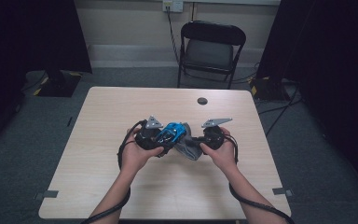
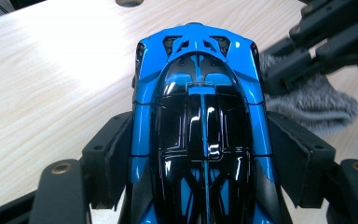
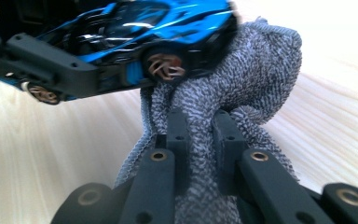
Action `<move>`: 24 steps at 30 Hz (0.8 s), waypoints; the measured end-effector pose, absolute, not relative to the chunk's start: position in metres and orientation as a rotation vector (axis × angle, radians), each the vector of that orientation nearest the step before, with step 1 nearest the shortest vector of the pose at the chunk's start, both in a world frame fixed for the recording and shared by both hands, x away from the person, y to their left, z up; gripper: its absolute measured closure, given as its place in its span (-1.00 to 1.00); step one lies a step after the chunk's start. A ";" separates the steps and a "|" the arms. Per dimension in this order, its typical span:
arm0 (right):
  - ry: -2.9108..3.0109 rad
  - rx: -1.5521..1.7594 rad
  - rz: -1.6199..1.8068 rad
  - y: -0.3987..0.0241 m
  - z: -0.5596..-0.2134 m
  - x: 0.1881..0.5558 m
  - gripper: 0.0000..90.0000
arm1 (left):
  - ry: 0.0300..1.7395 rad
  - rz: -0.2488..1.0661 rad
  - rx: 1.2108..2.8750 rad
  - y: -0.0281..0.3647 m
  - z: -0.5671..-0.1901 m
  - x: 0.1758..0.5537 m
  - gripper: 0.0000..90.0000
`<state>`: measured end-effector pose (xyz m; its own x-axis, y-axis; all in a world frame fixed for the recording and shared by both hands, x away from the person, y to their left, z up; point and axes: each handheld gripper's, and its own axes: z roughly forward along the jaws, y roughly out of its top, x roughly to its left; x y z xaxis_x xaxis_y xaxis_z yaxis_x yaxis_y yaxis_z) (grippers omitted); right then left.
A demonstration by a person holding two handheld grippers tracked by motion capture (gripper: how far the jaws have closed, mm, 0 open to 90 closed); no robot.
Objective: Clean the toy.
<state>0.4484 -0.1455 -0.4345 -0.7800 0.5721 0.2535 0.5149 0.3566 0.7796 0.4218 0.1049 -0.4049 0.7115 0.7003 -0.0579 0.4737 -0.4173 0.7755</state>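
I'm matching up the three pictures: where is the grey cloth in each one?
High view: the grey cloth is at the centre, between the hands, right of the blue toy car.
Left gripper view: upper right, beside the car.
Right gripper view: centre, pinched in the right tool.
Shared landmark: the car.

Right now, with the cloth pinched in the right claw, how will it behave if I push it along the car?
The grey cloth is probably floppy: it folds and droops around the right claw. Its knitted weave should drag rather than slide. The glossy blue toy car looks slippery.
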 end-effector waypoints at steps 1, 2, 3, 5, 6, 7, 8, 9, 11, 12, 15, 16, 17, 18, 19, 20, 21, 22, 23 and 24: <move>2.537 1.012 1.425 -0.144 -0.435 0.448 0.78 | 0.891 0.347 2.090 0.104 -0.404 0.422 -0.37; 2.542 1.004 1.429 -0.141 -0.435 0.446 0.78 | 0.892 0.347 2.086 0.104 -0.404 0.422 -0.37; 2.545 0.999 1.428 -0.139 -0.435 0.446 0.78 | 0.889 0.346 2.091 0.103 -0.404 0.422 -0.37; 2.550 0.990 1.431 -0.137 -0.435 0.445 0.78 | 0.890 0.352 2.093 0.103 -0.404 0.422 -0.37; 2.552 0.987 1.432 -0.136 -0.435 0.445 0.78 | 0.892 0.351 2.091 0.103 -0.404 0.423 -0.37; 2.551 0.986 1.432 -0.135 -0.435 0.445 0.78 | 0.893 0.348 2.090 0.103 -0.404 0.423 -0.37; 2.552 0.989 1.436 -0.135 -0.435 0.445 0.78 | 0.893 0.349 2.090 0.103 -0.404 0.423 -0.37; 2.555 0.990 1.437 -0.134 -0.435 0.444 0.78 | 0.894 0.346 2.091 0.103 -0.404 0.423 -0.37; 2.556 0.983 1.440 -0.134 -0.436 0.444 0.78 | 0.895 0.345 2.091 0.103 -0.404 0.424 -0.37; 2.558 0.978 1.443 -0.133 -0.436 0.444 0.78 | 0.897 0.344 2.088 0.103 -0.405 0.424 -0.37; 2.569 0.965 1.451 -0.130 -0.437 0.441 0.78 | 0.900 0.347 2.089 0.102 -0.405 0.425 -0.37; 2.571 0.961 1.451 -0.129 -0.437 0.441 0.78 | 0.903 0.344 2.087 0.102 -0.405 0.425 -0.37; 2.575 0.959 1.451 -0.128 -0.437 0.440 0.78 | 0.903 0.346 2.083 0.102 -0.405 0.426 -0.37; 2.578 0.949 1.458 -0.126 -0.437 0.439 0.78 | 0.901 0.349 2.083 0.102 -0.405 0.426 -0.37; 2.580 0.947 1.459 -0.125 -0.438 0.439 0.78 | 0.903 0.351 2.087 0.102 -0.404 0.426 -0.37; 2.584 0.942 1.462 -0.124 -0.438 0.437 0.78 | 0.907 0.350 2.086 0.101 -0.404 0.426 -0.37; 2.587 0.933 1.463 -0.122 -0.439 0.437 0.78 | 0.905 0.351 2.087 0.101 -0.404 0.427 -0.37; 2.592 0.931 1.466 -0.121 -0.439 0.436 0.78 | 0.907 0.350 2.086 0.101 -0.405 0.427 -0.37; 2.595 0.924 1.468 -0.120 -0.440 0.435 0.78 | 0.906 0.356 2.088 0.101 -0.405 0.427 -0.37; 2.600 0.921 1.471 -0.119 -0.440 0.434 0.78 | 0.905 0.357 2.088 0.101 -0.405 0.427 -0.37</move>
